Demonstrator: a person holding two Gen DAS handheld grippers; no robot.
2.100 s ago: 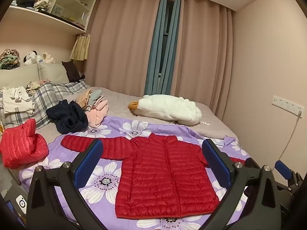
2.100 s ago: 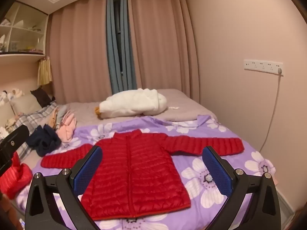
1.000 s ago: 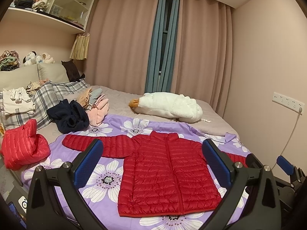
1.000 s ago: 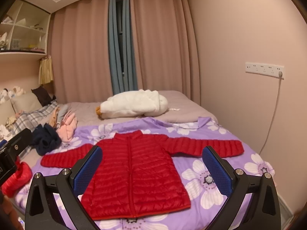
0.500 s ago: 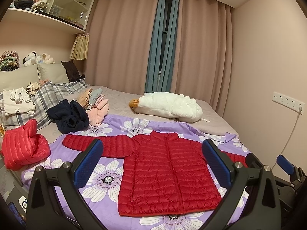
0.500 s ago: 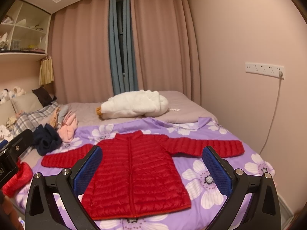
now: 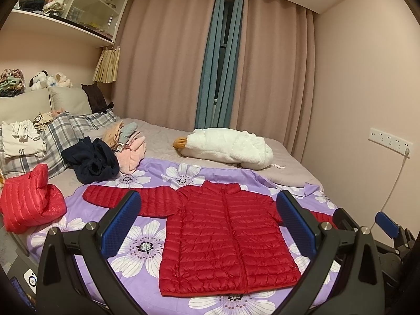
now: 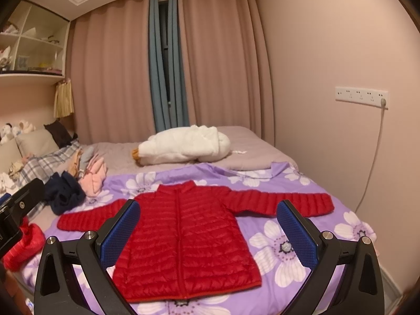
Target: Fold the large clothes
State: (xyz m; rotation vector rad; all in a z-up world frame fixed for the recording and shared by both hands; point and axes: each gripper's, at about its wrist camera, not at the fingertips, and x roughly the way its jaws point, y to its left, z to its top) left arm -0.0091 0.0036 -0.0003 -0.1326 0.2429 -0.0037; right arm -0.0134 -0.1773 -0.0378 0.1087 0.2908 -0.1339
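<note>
While both my left tongs (image 7: pixel 208 220) and right tongs (image 8: pixel 208 229) hang spread and empty, red jacket (image 8: pixel 183 241) lies flat on bed (image 8: pixel 275 246).

- A home bedroom: a bed (image 7: pixel 283 157) fills the space ahead of the claws, spread with a purple flowered sheet (image 7: pixel 147 246).
- Far ahead, floor-length pink curtains (image 7: pixel 162 65) flank a blue one.
- Up and to the left, wall shelves (image 7: pixel 65 13) hold oddments; soft toys (image 7: pixel 39 80) sit above pillows (image 7: pixel 68 99).
- Left of the claws, loose clothes (image 7: pixel 92 160) lie heaped.
- On the right wall, a socket strip (image 8: pixel 361 95).
</note>
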